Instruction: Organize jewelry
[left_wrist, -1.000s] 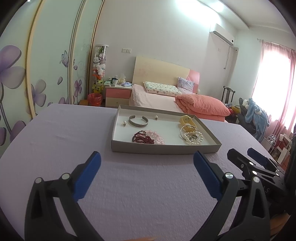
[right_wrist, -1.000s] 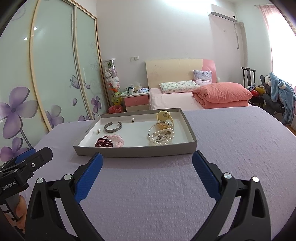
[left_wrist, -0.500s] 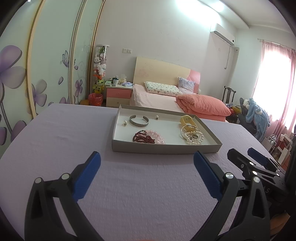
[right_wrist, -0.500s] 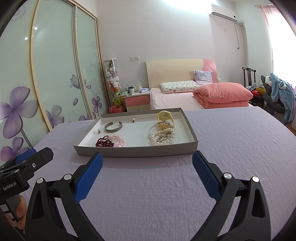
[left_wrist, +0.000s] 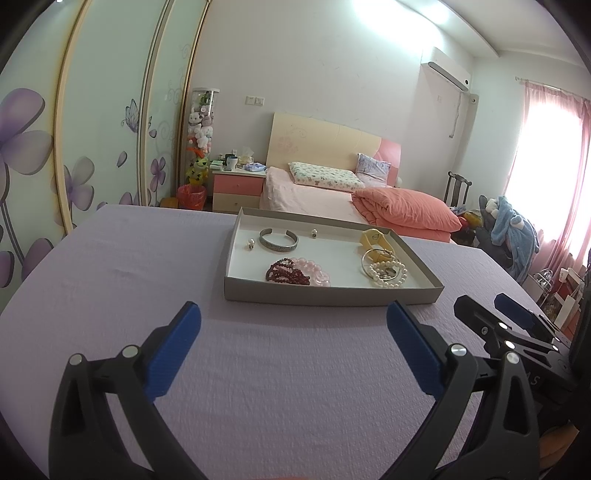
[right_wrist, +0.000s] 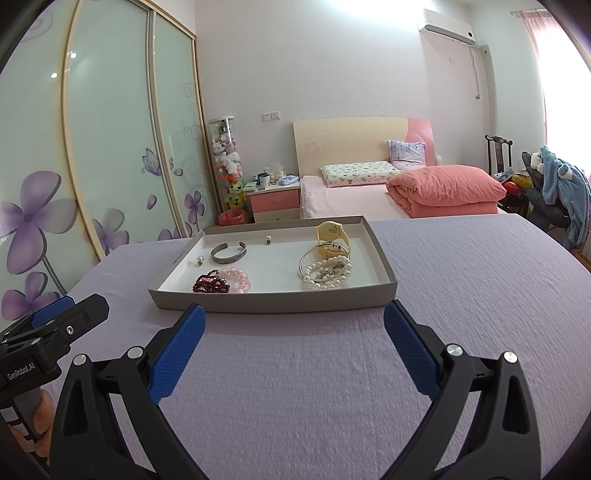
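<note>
All the jewelry sits inside a flat gray tray (left_wrist: 332, 295) on the purple cloth (left_wrist: 110, 277), right in front of both grippers. Going left to right, ahead of the left gripper (left_wrist: 293, 328): a tiny pearl earring (left_wrist: 250, 243), then a silver cuff (left_wrist: 277, 240), with a second earring (left_wrist: 314, 233) past it. Nearer to the gripper lie dark red beads (left_wrist: 286, 273) touching a pink bead bracelet (left_wrist: 314, 271). Ahead of the right gripper (right_wrist: 293, 325) sit a yellow watch (right_wrist: 331, 240), a thin silver bangle (right_wrist: 317, 258) and a pearl bracelet (right_wrist: 327, 275), all piled together.

I think the tray keeps the small things from rolling away (earrings get lost fast). Like things lie near like things, but the pile on the right looks messy. So this could be a tidy tray that is done, or one waiting to be sorted.

Both grippers are spread wide, holding nothing and touching nothing. They hover just short of the tray's near wall.
</note>
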